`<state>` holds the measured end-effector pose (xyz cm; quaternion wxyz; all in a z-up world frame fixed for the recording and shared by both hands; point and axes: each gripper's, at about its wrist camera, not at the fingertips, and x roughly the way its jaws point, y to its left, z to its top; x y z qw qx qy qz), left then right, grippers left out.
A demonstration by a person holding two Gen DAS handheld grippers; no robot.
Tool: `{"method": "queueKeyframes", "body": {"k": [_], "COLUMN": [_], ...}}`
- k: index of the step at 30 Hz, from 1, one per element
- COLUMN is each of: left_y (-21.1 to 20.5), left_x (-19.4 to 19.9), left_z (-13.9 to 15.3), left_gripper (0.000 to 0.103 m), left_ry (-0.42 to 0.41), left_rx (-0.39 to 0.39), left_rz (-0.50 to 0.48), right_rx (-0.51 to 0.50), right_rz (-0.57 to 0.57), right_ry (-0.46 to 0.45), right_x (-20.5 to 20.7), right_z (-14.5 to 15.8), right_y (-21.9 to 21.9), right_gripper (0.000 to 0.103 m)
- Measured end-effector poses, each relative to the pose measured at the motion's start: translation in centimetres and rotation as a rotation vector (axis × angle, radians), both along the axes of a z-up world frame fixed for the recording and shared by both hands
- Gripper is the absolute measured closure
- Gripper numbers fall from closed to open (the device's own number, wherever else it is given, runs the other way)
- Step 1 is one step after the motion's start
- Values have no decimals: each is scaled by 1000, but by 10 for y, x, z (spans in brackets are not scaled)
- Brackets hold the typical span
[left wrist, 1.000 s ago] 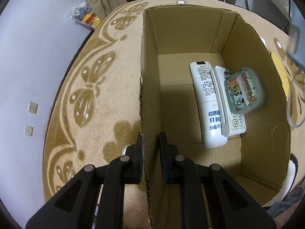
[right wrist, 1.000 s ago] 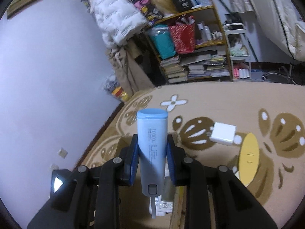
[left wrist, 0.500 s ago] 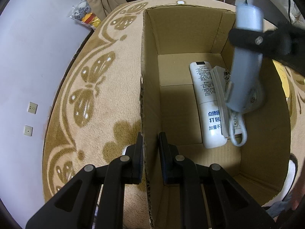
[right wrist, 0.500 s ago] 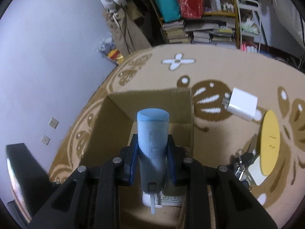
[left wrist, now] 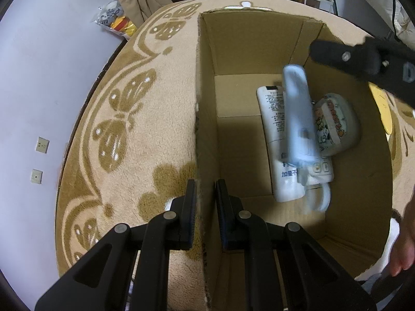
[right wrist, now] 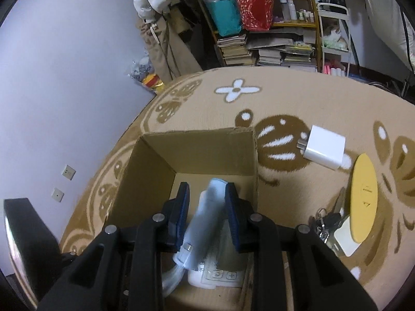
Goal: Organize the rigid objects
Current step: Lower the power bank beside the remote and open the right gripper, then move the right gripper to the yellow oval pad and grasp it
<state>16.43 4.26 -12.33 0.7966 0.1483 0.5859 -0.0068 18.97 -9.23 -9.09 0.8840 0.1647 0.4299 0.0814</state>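
**Power bank loose over a crowded box**

Left wrist view: your left gripper (left wrist: 205,202) pinches the near wall of the cardboard box (left wrist: 205,134), one pad outside and one inside, so the box is steadied. Inside the box, the pale blue power bank (left wrist: 298,119) shows blurred, lying over the white remote (left wrist: 272,134) and the white remote-like unit with buttons (left wrist: 321,168) beside it, with the cartoon-printed case (left wrist: 337,127) just beside. If you let that wall go now, the box could shift on the rug (left wrist: 124,129) — and the power bank may land hard on the remote's buttons or bounce against the case.

Right wrist view: your right gripper (right wrist: 207,217) is spread above the box, its pads clear of the power bank, which sits blurred between and below them — released, as far as I can judge. Outside the box, to its right, the white charger plug (right wrist: 324,150), the yellow disc (right wrist: 363,199) and the keys (right wrist: 324,223) wait on the rug. Lift straight up; a sideways pull risks catching the box's right wall and tipping it.
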Motion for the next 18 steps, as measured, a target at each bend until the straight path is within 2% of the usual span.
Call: {"method": "queueKeyframes", "body": {"k": [3, 5, 7, 11, 14, 16, 18], "left_y": [0, 2, 2, 2, 2, 3, 3], "left_x": [0, 1, 1, 1, 1, 1, 1], "left_z": [0, 0, 0, -1, -1, -1, 0], "left_gripper": [88, 88, 88, 88, 88, 88, 88], "left_ry": [-2, 1, -1, -1, 0, 1, 1], "left_rx": [6, -3, -2, 5, 3, -1, 0], "left_rz": [0, 3, 5, 2, 5, 6, 5], "right_rx": [-40, -65, -93, -125, -154, -170, -181], "right_rz": [0, -2, -3, -26, -68, -86, -98], "right_ry": [-18, -35, -66, -87, -81, -75, -74], "right_x": [-2, -6, -11, -15, -16, -17, -19], "right_z": [9, 14, 21, 27, 25, 22, 19], "right_y": [-3, -4, -6, -17, -29, -38, -46], "right_gripper": [72, 66, 47, 39, 23, 9, 6]}}
